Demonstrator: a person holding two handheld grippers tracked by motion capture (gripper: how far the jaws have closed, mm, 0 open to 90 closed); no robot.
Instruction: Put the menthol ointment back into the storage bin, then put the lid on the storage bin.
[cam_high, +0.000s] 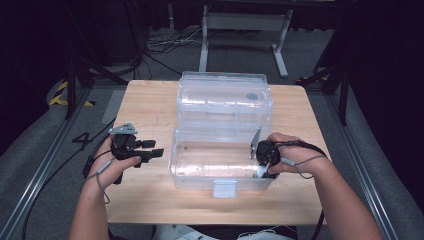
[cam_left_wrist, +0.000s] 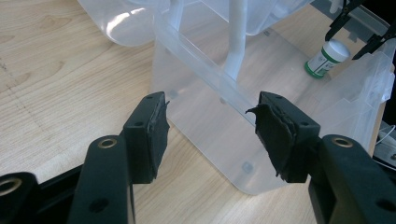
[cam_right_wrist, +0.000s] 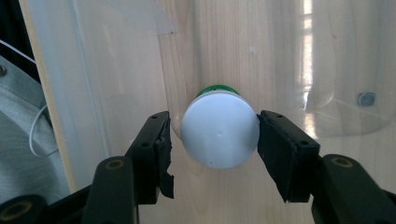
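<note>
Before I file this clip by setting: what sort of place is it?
Probably a lab recording station: a wooden table on grey carpet, floor rails and loose cables around it.

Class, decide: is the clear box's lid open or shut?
Open. The lid lies swung back behind the box, and the right gripper reaches down inside to the bottle.

High view: above, looking down on table (cam_high: 150, 105); gripper views: close, along jaws; shared by all: clear box (cam_high: 222, 150), seen at (cam_left_wrist: 219, 116) and (cam_right_wrist: 116, 70).
</note>
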